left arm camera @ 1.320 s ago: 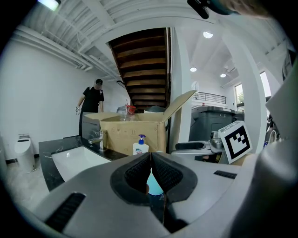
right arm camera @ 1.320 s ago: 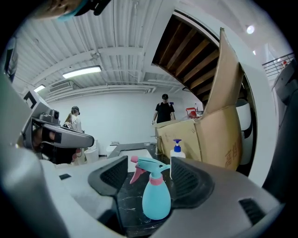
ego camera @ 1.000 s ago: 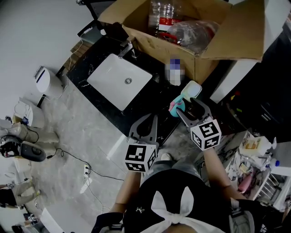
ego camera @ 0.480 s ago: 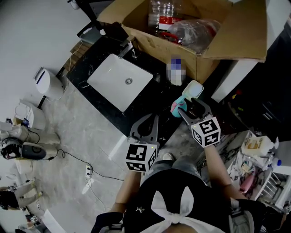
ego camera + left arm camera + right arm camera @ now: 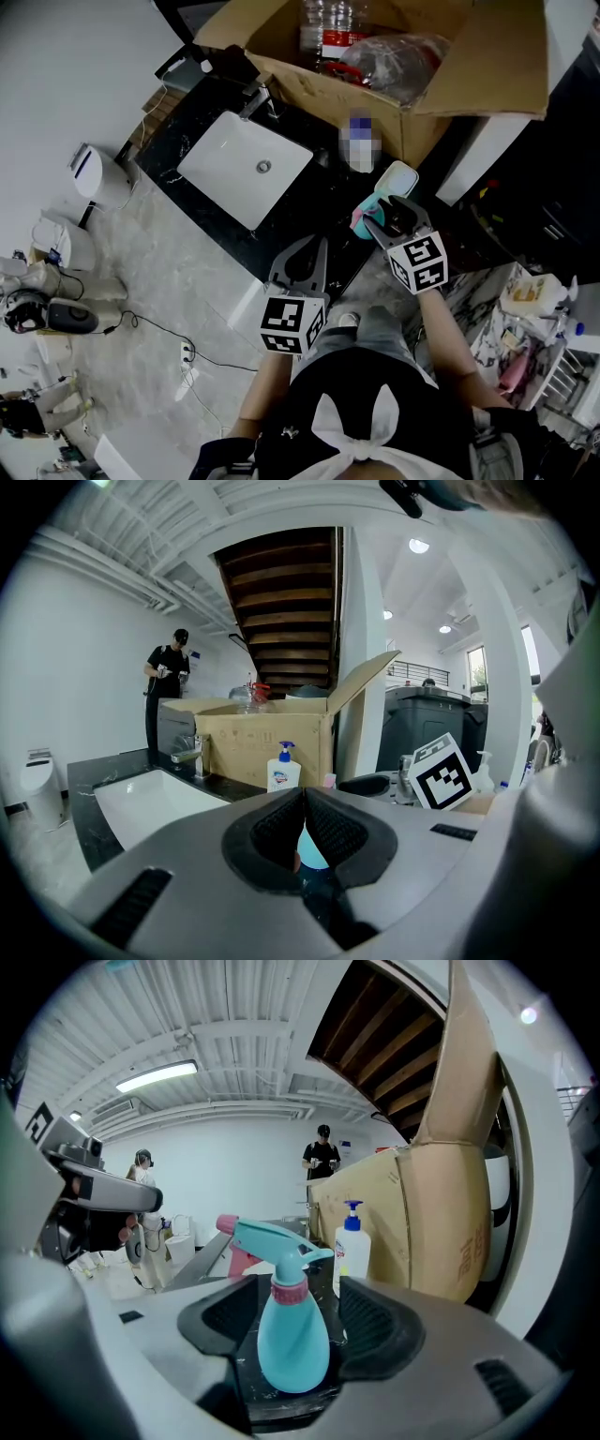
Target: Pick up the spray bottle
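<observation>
Along the counter's (image 5: 298, 217) front edge, near its right corner: nudged slightly forward since a second ago, the right gripper (image 5: 388, 217). Approach looking about done, squeeze not yet made. Spread wide round the spray bottle (image 5: 292, 1335), upright between the jaws, a sliver of gap each side. Pressed together and empty at the front edge, the left gripper (image 5: 302, 258).

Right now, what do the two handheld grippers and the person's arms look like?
The left gripper and right gripper have smooth grey shells with black ribbed pads inside the jaws. Each carries a white cube printed with black square markers. No cables show. The person wears a black top with a white knotted tie; the forearms are unsleeved.
</observation>
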The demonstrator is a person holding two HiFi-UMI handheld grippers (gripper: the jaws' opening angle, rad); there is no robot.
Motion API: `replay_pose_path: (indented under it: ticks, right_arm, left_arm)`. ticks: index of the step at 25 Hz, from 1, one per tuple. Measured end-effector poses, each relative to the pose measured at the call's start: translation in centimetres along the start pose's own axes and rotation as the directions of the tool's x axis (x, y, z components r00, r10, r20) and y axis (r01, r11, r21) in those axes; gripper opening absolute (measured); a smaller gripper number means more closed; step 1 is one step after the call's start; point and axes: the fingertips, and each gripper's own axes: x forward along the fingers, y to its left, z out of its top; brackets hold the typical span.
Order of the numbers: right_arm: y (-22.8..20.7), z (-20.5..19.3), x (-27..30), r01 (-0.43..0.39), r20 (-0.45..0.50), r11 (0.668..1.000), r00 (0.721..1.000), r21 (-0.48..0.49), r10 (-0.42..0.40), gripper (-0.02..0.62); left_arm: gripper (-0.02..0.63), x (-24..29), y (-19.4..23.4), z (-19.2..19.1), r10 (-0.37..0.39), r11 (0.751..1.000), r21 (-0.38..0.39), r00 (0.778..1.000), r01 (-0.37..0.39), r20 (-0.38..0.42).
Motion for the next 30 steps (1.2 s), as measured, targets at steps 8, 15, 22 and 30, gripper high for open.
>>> replay_pose_path:
  ticks: [8,15,22,30]
  right_arm:
    - [0.0,-0.4,1.0,-0.003,-0.011,1.000,1.000,-0.015,0.003,0.268]
    - [0.4,-0.3,2.0,-0.003,-0.011,1.000,1.000,-0.030,0.003,0.236]
    - [0.9,-0.1,2.6,-0.008,-0.013,0.998,1.000,-0.059,0.007,0.204]
    - [1.2,-0.1,2.8,0.001,-0.007,0.997,1.000,-0.072,-0.002,0.183]
  left_arm:
    - [0.031,0.1,-0.1,-0.5,-0.002,1.000,0.002,1.000,0.003,-0.017]
    - [0.031,-0.3,0.5,-0.7,0.010,1.000,0.002,1.000,-0.009,-0.023]
    - [0.031,-0.8,1.0,-0.7,0.022,1.000,-0.008,1.000,-0.022,-0.018]
    - [0.031,-1.3,1.1,-1.0,0.024,1.000,-0.019,1.000,-0.024,-0.014]
